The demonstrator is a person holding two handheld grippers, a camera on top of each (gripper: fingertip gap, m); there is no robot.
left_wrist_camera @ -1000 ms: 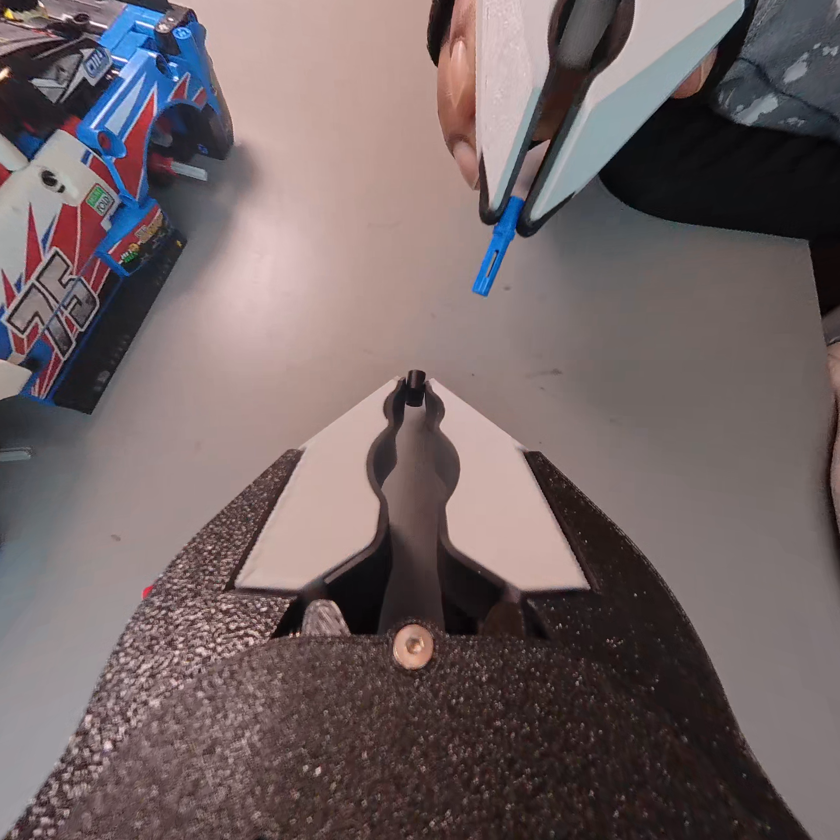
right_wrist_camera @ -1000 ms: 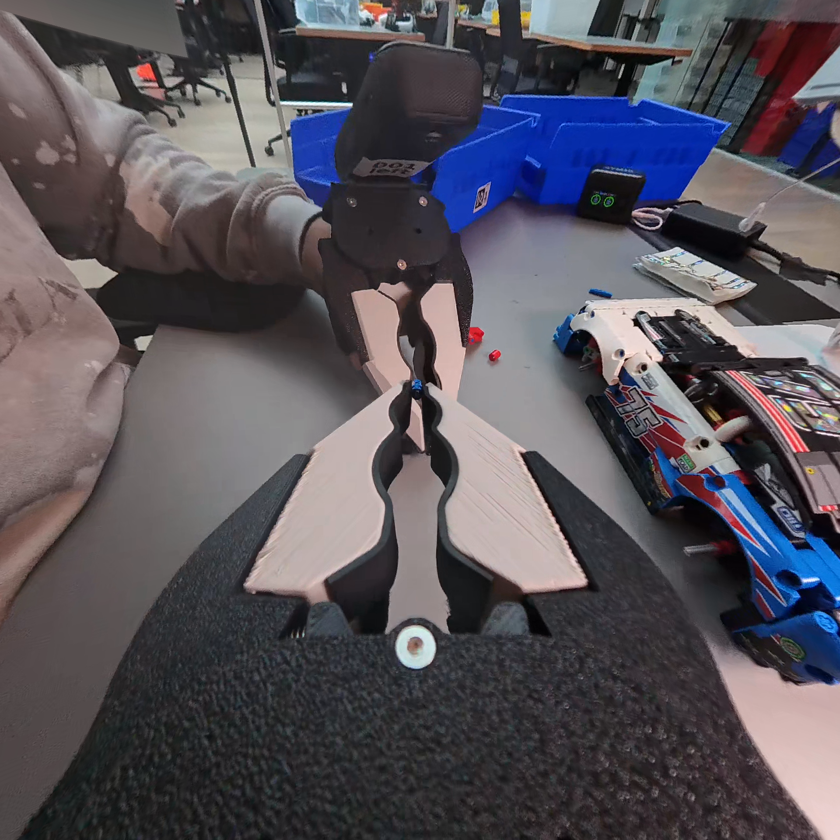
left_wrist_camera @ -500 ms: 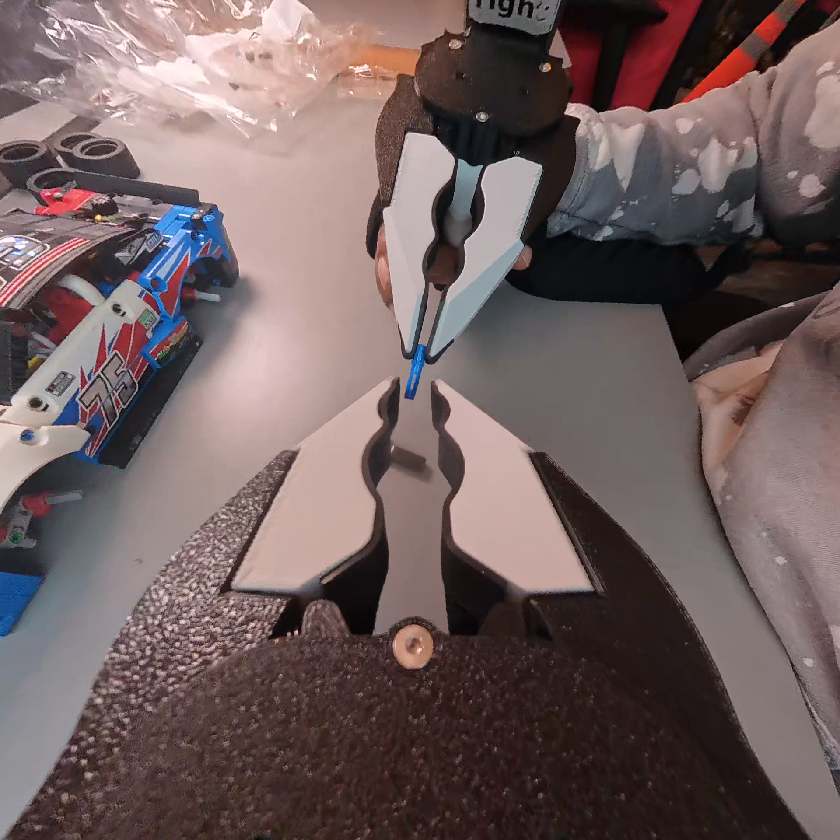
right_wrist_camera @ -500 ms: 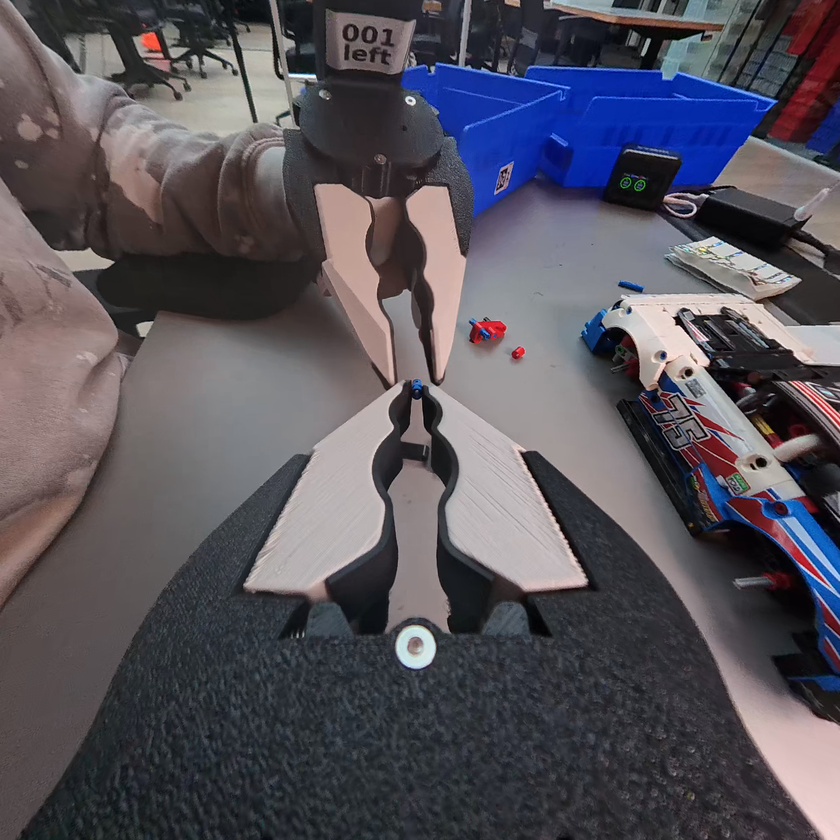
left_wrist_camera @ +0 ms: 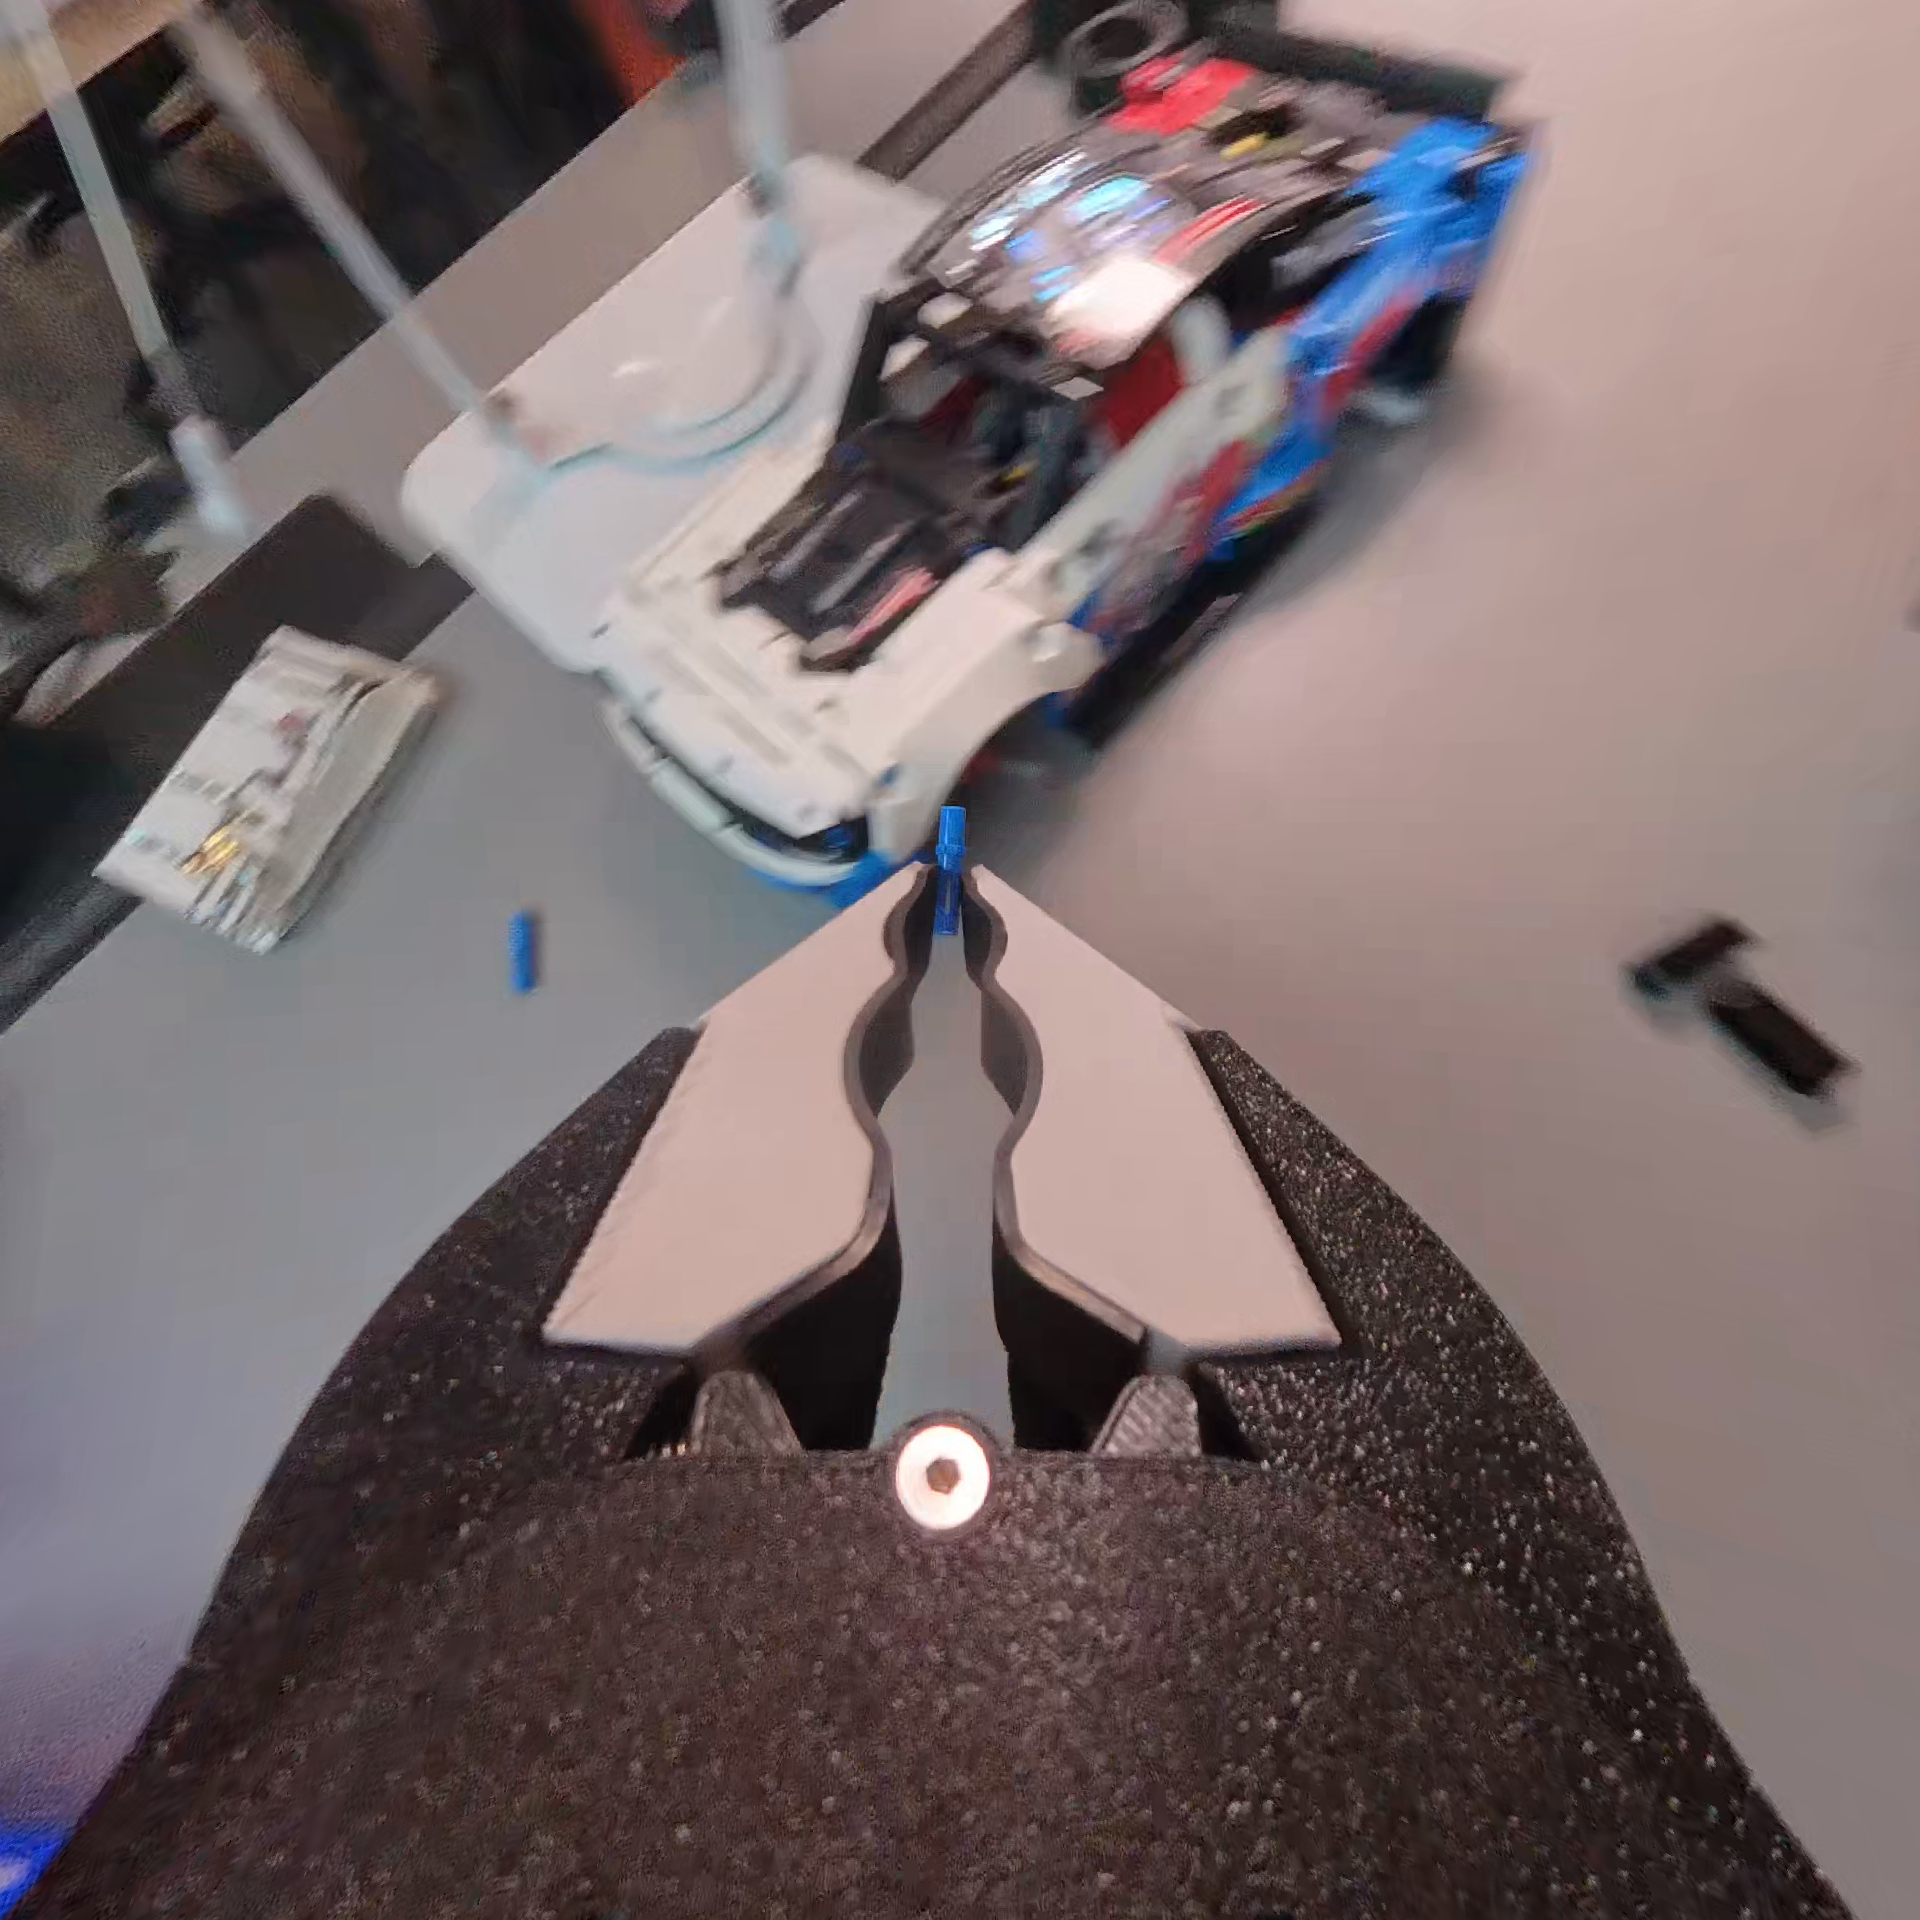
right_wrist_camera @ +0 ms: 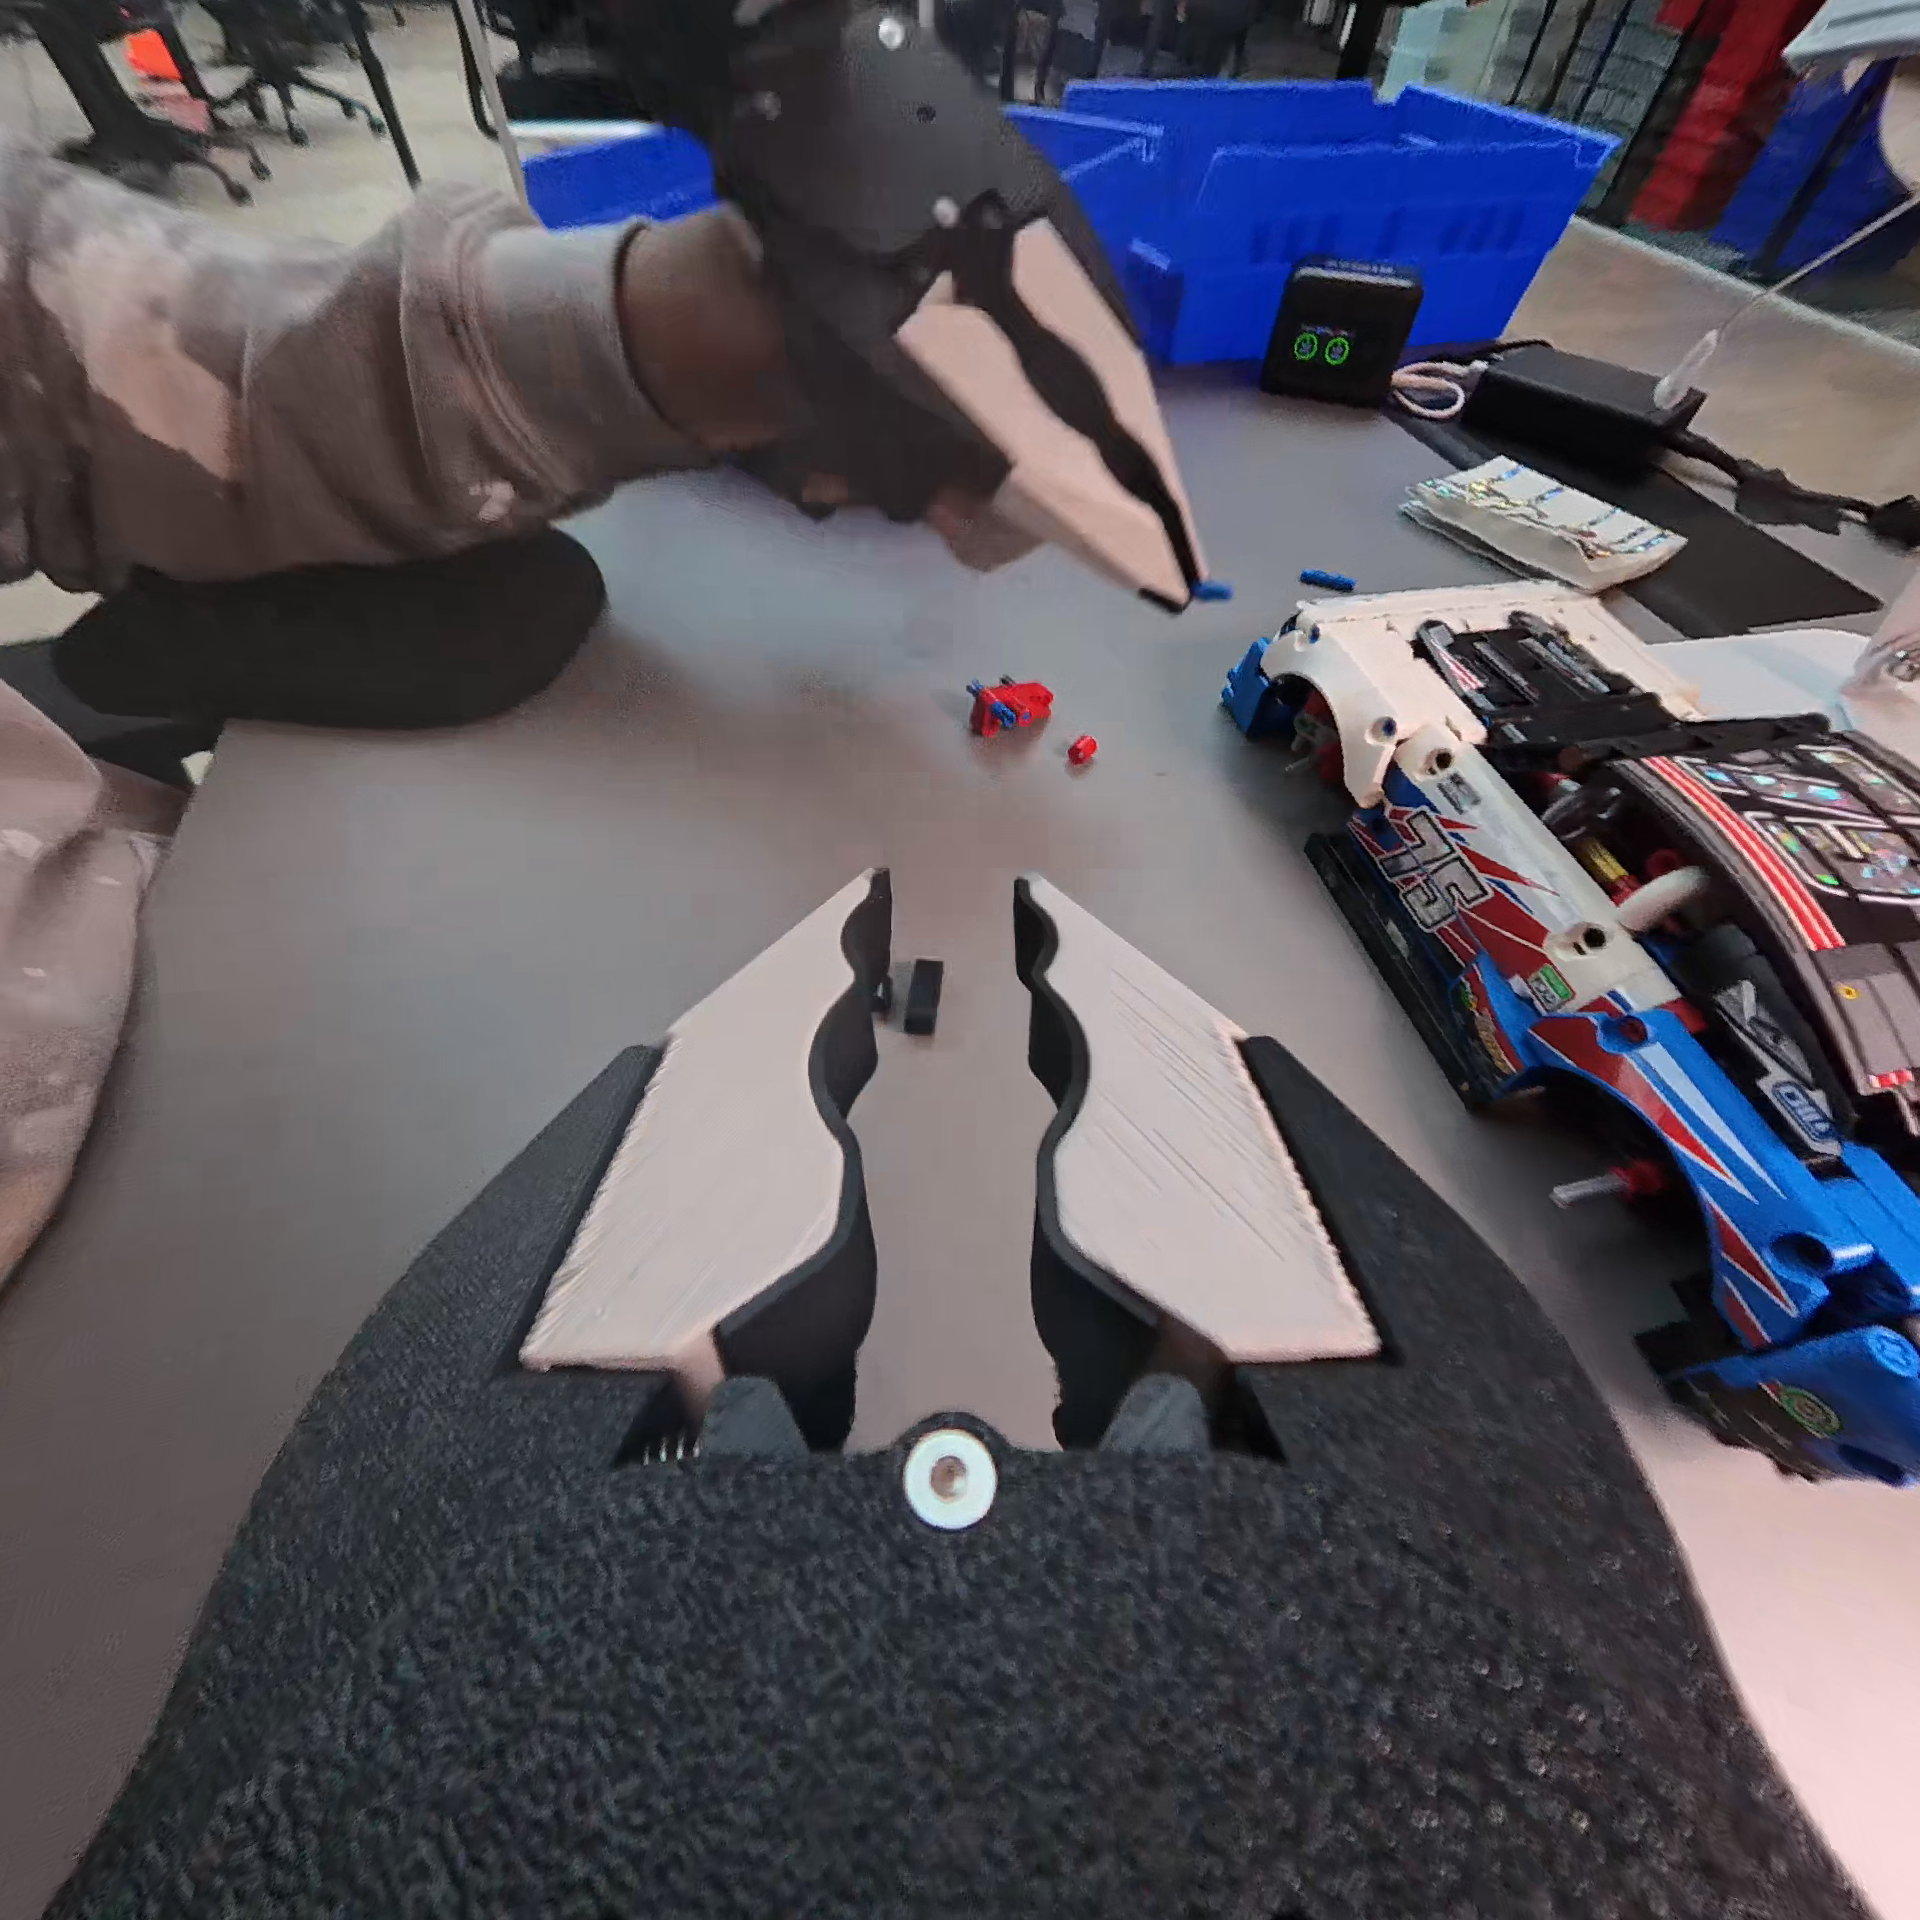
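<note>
1. Left gripper (left_wrist_camera: 948, 883): jaws clamped on a small blue pin (left_wrist_camera: 949, 869) at the very tips; pin upright along the finger axis, its far end protruding beyond the tips.
2. Pin position: held above the grey table (left_wrist_camera: 1455, 790), just beside the white-and-blue nose of the brick-built model race car (left_wrist_camera: 1039, 436); contact with the car not discernible.
3. Right gripper (right_wrist_camera: 951, 894): jaws apart and empty, hovering low over a small black part (right_wrist_camera: 922, 995) lying on the table between the fingers.
4. Pin appearance: slender, bright blue, with a narrow collar near mid-length; seen in the right wrist view as a short blue stub at the left gripper's tips.
5. Risk, judged: grip limited to the extreme fingertips on a thin round pin; likely to pivot or slip out under any side load against the car body.
6. Risk, judged: heavy motion blur in the left wrist view; a fast swing could flick the pin loose.
7. Surroundings: a loose blue pin (left_wrist_camera: 525, 951) to the left, a folded booklet (left_wrist_camera: 275, 790) farther left, a red sub-assembly (right_wrist_camera: 1008, 707) and a red bush (right_wrist_camera: 1082, 749) on the table, blue bins (right_wrist_camera: 1351, 187) at the far edge.
</note>
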